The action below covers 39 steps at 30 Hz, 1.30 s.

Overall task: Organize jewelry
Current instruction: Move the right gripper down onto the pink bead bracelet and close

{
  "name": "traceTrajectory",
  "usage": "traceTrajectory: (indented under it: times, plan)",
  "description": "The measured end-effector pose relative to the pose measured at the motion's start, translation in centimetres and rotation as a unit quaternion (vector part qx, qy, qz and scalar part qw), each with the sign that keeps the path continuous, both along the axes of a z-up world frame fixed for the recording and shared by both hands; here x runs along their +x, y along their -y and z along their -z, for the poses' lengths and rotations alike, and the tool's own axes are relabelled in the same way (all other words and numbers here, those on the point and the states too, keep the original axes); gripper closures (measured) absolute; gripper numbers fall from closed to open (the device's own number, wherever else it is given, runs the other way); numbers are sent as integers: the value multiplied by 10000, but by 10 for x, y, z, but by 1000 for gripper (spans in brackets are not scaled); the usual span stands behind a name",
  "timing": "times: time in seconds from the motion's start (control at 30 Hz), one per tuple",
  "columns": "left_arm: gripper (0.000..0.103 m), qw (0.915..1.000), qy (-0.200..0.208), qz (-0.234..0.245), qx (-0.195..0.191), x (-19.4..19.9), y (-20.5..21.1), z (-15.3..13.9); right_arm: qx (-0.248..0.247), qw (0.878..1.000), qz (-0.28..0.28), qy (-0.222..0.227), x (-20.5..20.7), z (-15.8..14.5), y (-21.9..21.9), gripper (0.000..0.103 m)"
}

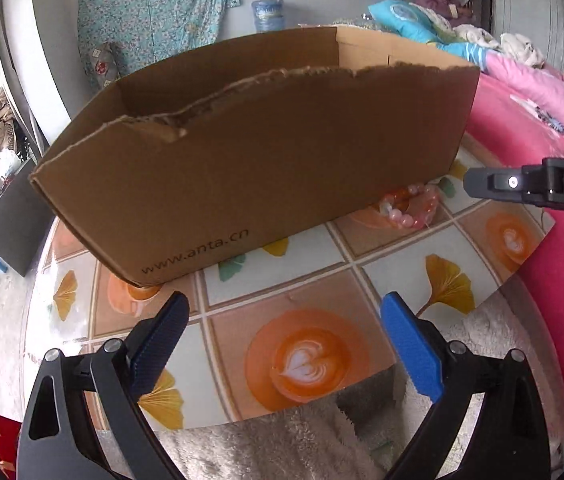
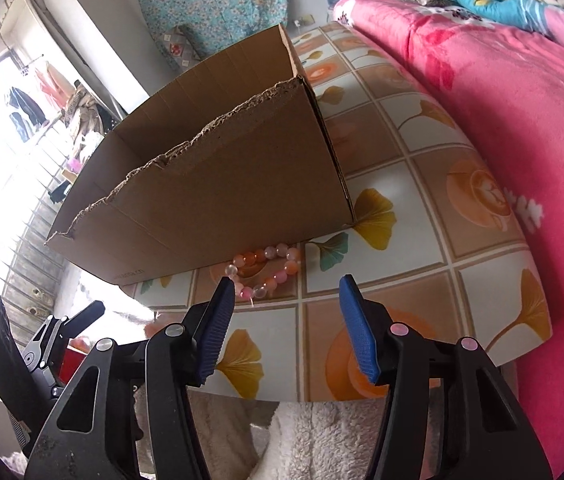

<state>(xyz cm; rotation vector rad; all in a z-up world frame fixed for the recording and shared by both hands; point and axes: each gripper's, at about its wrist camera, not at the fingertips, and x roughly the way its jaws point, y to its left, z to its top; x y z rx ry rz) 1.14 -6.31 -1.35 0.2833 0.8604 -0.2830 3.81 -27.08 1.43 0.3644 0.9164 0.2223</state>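
Fingers: both pairs spread wide, empty | round glossy bead bracelet touching torn cardboard box

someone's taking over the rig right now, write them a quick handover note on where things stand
Left hand-held gripper: open, empty, hovering over the patterned table in front of the box.
Right hand-held gripper: open, empty, aimed at the bracelet; its left fingertip is close to the beads.
Pink and orange beaded bracelet: lying on the table against the near wall of the torn brown cardboard box, outside it.
Done: nothing visibly placed; the box interior is not visible.
Left: probably grasp the bracelet and put it into the box.
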Motion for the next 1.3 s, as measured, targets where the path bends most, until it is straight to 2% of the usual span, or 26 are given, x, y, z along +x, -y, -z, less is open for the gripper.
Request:
traceTrajectory:
  times: [0.23, 0.7, 0.93, 1.3]
  plan:
    - [8, 9990, -255, -307, 195, 14, 9, 12, -294, 9995, -57, -57, 14, 9, -12, 64]
    - [6, 9979, -352, -546, 64, 28, 9, 15, -866, 9962, -113, -51, 32, 17, -28, 79]
    - [6, 9978, -354, -557, 40, 26, 10, 16, -1100, 9937, -212, -35, 34, 17, -37, 93]
    - [6, 9970, -478, -593, -143, 32, 4, 18, -1084, 9937, -294, -58, 22, 18, -33, 95]
